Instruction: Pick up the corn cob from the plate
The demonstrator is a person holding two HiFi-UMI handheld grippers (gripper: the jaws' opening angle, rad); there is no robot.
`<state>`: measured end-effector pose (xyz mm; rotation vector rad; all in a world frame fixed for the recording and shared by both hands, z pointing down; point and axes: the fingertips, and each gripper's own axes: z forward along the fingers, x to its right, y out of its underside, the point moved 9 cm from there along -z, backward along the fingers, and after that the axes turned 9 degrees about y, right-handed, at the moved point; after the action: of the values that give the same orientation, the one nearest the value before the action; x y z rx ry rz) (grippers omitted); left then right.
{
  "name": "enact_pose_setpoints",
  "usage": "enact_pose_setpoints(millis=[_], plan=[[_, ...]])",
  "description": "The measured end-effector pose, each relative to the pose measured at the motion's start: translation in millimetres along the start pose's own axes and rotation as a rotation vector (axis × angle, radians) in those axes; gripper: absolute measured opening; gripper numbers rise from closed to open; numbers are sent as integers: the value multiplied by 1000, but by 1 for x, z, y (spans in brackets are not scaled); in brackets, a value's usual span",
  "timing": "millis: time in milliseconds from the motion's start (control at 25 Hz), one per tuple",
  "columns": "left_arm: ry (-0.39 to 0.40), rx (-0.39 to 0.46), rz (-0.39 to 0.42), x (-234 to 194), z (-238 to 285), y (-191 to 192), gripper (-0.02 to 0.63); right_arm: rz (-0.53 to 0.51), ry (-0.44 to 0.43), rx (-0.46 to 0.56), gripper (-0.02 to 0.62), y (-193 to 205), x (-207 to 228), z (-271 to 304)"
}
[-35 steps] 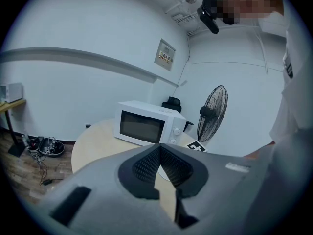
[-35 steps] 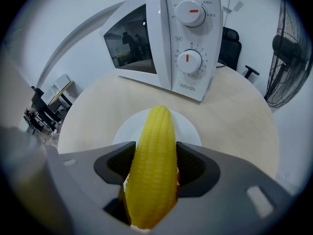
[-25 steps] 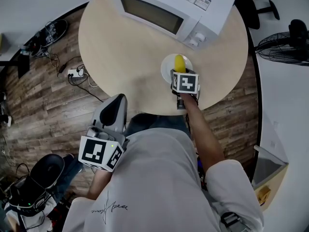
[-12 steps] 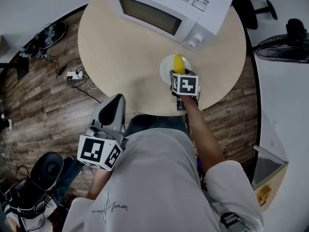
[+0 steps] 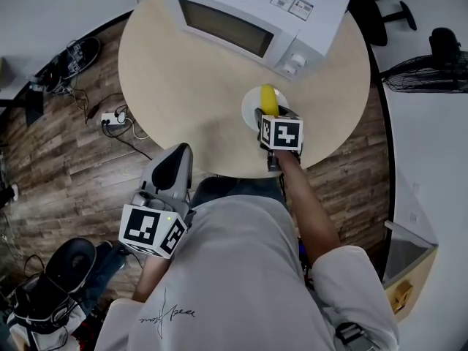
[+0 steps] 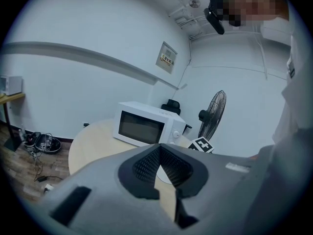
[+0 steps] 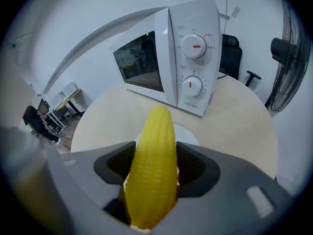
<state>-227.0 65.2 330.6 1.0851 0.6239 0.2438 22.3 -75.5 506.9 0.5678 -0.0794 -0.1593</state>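
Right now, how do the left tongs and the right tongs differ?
Load: the right tongs clamp the corn cob; the left tongs hold nothing, tips together.
Place: the right tongs are over the plate in front of the microwave; the left tongs sit back at the near edge of the table.
Shared: both have the same grey two-jaw build.

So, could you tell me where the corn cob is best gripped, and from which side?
Across its thick middle, pads on the two long flanks, coming from the person's side along its length. The corn cob narrows toward the tip that points at the microwave, so the middle is likely the firmest hold. The right gripper is shut on it this way.
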Motion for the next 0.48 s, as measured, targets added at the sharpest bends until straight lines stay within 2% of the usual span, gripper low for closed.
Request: enact_pose_setpoints(millis=[480], plan=[[19,7,8,-3,1,-4,-8,5,-23,38,273,-5,-5,-14]])
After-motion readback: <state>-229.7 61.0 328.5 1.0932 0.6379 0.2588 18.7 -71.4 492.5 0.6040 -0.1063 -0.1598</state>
